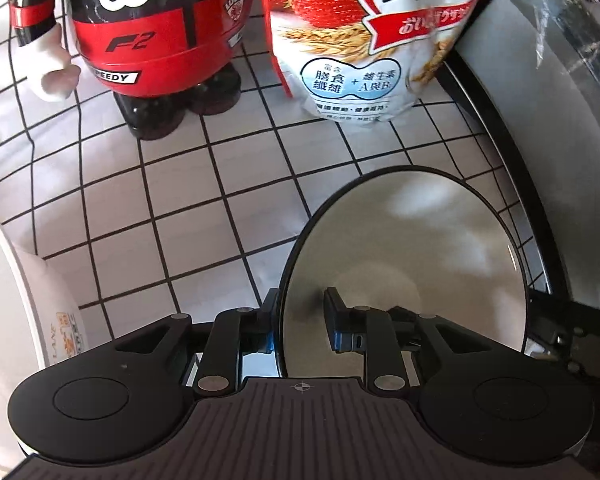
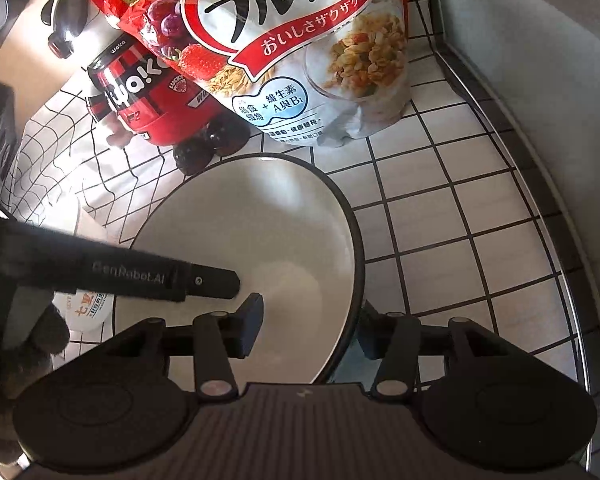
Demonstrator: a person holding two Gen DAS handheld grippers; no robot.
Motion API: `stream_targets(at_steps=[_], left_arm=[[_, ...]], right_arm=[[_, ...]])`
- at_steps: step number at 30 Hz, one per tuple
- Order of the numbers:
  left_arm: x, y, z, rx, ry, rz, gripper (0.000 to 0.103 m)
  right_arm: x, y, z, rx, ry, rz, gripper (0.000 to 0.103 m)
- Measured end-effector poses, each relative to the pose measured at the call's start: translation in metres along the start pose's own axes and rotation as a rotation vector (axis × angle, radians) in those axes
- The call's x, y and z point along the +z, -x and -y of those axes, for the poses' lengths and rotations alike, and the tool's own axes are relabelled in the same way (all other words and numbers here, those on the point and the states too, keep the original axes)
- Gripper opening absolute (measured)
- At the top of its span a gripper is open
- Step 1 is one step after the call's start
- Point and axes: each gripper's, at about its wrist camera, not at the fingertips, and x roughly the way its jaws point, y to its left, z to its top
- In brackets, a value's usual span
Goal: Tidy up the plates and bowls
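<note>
Now both grippers straddle bowl (image 2: pixel 260 232) rim, lower centre: left gripper (image 1: pixel 300 312) jaws apart, right gripper (image 2: pixel 310 320) jaws apart; cereal bag (image 2: pixel 308 60) above.

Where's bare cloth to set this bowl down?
Free: checked cloth right of the bowl, up to the metal edge. Crowded: cereal bag and red bottle behind, white cup left.

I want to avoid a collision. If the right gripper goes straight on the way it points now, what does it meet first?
Most likely the white bowl: the right gripper already straddles its dark rim, one finger inside, one outside. Beyond lies the checked cloth, then the cereal bag. Depth is unclear.
</note>
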Motion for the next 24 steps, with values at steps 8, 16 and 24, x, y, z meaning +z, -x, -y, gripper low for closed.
stream_targets(at_steps=[8, 16, 24], left_arm=[[-0.016, 0.032, -0.003, 0.056, -0.002, 0.082, 0.024], [-0.021, 0.079, -0.014, 0.053, 0.013, 0.163, 0.024], [-0.047, 0.134, -0.025, 0.056, 0.044, 0.227, 0.024]], right_arm=[[0.001, 0.006, -0.018, 0.027, -0.004, -0.004, 0.049], [0.011, 0.036, -0.051, 0.025, 0.020, 0.061, 0.049], [0.007, 0.073, -0.090, 0.066, 0.075, 0.106, 0.050]])
